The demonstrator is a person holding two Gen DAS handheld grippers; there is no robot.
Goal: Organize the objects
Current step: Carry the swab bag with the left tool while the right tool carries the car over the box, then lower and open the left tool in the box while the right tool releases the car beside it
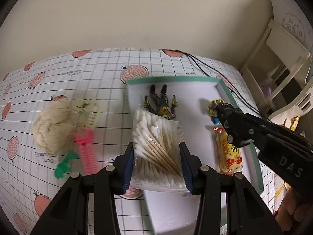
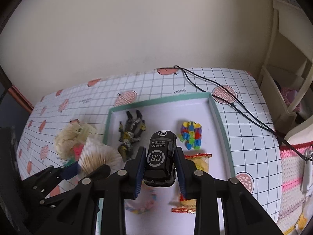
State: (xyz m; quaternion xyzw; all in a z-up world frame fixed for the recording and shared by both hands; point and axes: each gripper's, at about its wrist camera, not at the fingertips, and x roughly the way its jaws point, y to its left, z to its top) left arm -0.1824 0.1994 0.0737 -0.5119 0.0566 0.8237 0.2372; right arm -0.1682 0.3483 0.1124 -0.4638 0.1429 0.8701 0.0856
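In the left wrist view, the left tool pinches a clear bag of cotton swabs between its blue pads, held above the near left corner of the green-rimmed tray. Inside the tray lie a dark action figure and a yellow snack packet. A cream yarn ball and a pink comb rest on the gridded surface to the left.

In the right wrist view, the right tool is clamped on a black toy car, held over the tray's middle, near a multicoloured block toy.
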